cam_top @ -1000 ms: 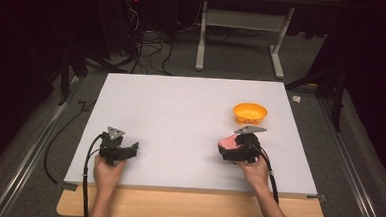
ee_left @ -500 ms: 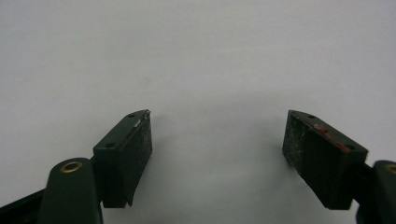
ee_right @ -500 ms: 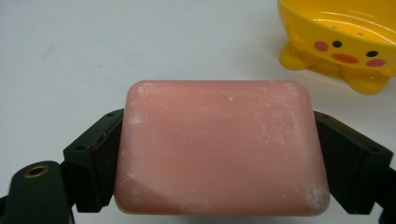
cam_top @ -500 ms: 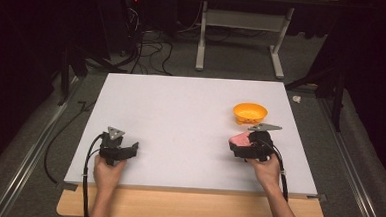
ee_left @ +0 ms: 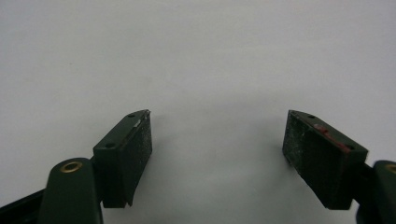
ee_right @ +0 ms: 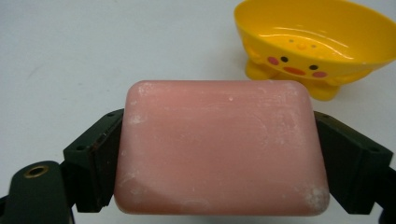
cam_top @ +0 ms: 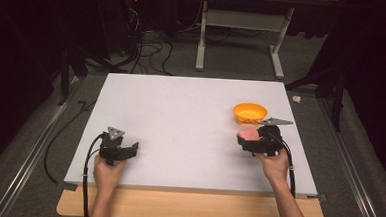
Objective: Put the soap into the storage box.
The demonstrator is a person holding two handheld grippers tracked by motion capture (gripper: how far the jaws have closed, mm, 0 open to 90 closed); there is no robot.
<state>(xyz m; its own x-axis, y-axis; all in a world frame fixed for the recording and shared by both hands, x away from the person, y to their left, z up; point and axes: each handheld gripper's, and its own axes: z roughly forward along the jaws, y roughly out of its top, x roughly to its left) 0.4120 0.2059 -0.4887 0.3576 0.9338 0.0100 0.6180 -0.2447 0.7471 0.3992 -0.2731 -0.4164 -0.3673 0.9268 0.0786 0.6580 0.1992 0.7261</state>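
A pink bar of soap (ee_right: 219, 147) is clamped flat between the jaws of my right gripper (ee_right: 219, 158), seen in the high view as a pink patch (cam_top: 247, 134) at the gripper (cam_top: 252, 139). Just beyond it stands a yellow duck-faced soap dish (ee_right: 317, 42), empty, up and to the right of the soap; in the high view the dish (cam_top: 250, 112) sits on the table's right side. My left gripper (cam_top: 129, 149) rests near the front left of the table, open, with bare white table between its fingers (ee_left: 135, 149).
The white table top (cam_top: 180, 118) lies on a wooden bench whose front edge (cam_top: 186, 206) is near the person's forearms. Cables and a grey stand leg (cam_top: 201, 34) occupy the dark floor behind the table.
My right gripper, holding the soap, has moved right and away from the person, close to the yellow dish. The left gripper has stayed in place.
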